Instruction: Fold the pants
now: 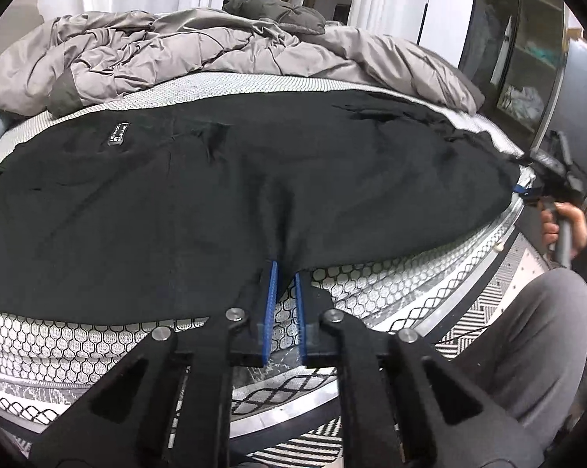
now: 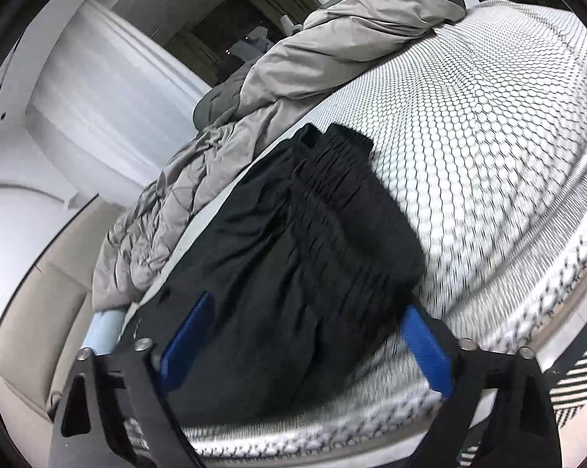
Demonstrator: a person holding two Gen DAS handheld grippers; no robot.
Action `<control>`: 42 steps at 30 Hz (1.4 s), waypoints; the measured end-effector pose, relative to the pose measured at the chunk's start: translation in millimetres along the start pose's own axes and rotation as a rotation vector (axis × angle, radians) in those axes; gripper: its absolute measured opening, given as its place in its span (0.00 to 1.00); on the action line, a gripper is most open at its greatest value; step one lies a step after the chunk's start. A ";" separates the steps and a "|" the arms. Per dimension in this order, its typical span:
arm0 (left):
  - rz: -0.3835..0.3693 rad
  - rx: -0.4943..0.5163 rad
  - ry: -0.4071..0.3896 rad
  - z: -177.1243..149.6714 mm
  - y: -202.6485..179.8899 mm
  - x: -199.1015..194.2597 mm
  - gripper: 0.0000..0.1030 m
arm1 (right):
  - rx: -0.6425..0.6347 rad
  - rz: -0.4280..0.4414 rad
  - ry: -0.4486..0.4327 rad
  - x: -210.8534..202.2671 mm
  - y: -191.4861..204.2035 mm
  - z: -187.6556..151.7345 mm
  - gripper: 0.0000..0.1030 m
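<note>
So far the black fabric pants (image 1: 223, 179) lie spread lengthwise across the bare honeycomb-patterned mattress (image 1: 98, 335), apparently already doubled leg over leg, with the crosswise folds seemingly still to come. The left claw (image 1: 285, 273) points down at the near hem, its blue-padded jaws nearly closed and nipping the edge of the cloth just ahead of it. The right claw (image 2: 305, 319) sits at the gathered waistband end, tilted and rolled, jaws wide apart with the cloth between them but the pads not pressing, so nothing is held there yet. Beyond both claws a crumpled grey duvet (image 1: 168, 50) is heaped. In the left view, a hand (image 1: 562, 230) grips the right tool's handle.
</note>
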State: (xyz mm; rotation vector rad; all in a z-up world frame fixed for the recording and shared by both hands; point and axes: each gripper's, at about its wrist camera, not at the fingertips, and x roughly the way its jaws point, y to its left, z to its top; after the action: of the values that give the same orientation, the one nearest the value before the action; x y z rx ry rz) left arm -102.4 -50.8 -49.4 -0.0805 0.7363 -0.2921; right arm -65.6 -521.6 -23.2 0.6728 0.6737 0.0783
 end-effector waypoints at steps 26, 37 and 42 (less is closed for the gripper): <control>0.109 -0.262 -0.126 112.9 86.6 33.5 0.99 | -0.277 -0.197 0.010 19.6 87.1 93.7 0.83; 0.169 -0.352 -0.102 98.4 127.0 51.2 0.99 | -0.158 -0.189 0.242 194.6 67.3 177.8 0.77; 0.198 -0.305 -0.087 94.8 127.9 60.3 0.99 | -0.355 -0.277 0.368 255.4 83.0 180.1 0.20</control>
State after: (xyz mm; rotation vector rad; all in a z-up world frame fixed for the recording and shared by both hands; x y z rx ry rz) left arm 33.6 51.2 -40.7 -0.3058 0.6922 0.0149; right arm 255.3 -484.7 -9.9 0.2179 1.0715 0.0639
